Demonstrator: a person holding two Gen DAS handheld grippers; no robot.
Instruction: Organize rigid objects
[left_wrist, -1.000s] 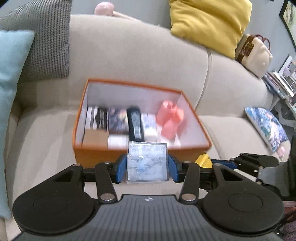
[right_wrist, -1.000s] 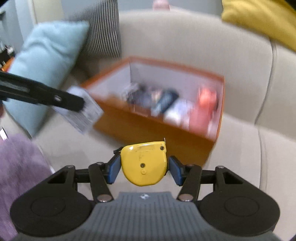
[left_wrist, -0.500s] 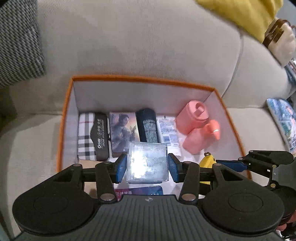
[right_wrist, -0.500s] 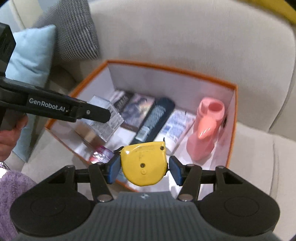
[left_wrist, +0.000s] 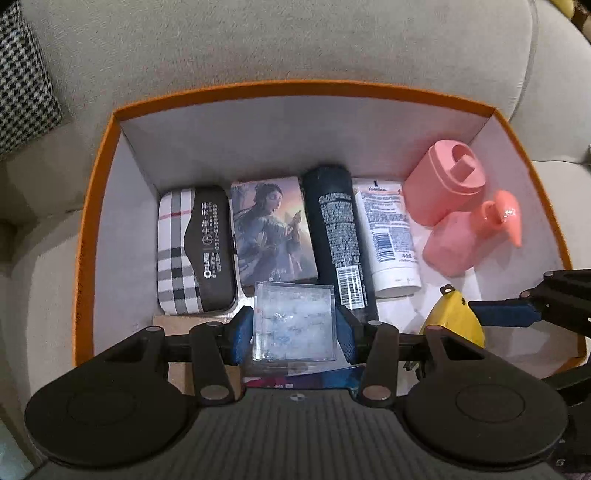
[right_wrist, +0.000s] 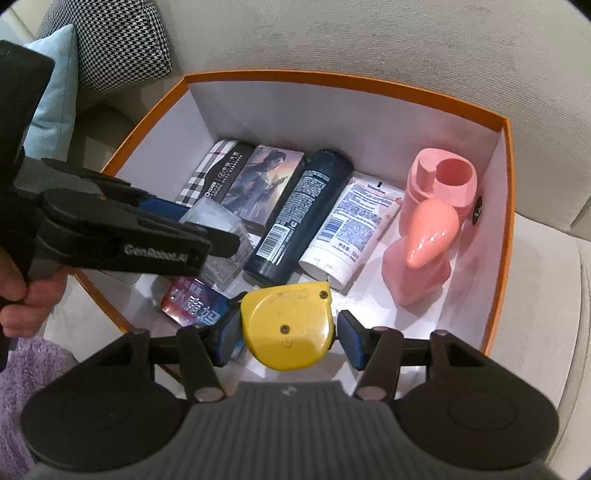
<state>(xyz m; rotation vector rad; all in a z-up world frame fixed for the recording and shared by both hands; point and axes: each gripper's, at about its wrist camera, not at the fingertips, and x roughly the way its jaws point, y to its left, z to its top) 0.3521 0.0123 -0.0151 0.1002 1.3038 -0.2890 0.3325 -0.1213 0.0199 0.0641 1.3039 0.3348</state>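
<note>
Orange card forms the rim of the open box, whose smooth white inner walls are seen from above in both wrist views. A clear, square plastic case is pinched between the blue pads of the left gripper and is held over the box's near edge. A rounded yellow tape measure, hard-shelled with small screws in its face, is clamped between the blue pads of the right gripper, over the near right part of the box.

Along the box floor, a row is laid side by side: a plaid-patterned case with a dark band by the left wall, a printed card box showing a painted figure, a dark cylindrical bottle, a white squeeze tube, and two glossy pink plastic containers in the far right corner. A red and blue packet lies flat near the front edge.

Beige, finely woven sofa upholstery carries the box. A houndstooth cushion and a pale blue cushion are propped at the left, and a purple fluffy fabric is seen at the lower left.
</note>
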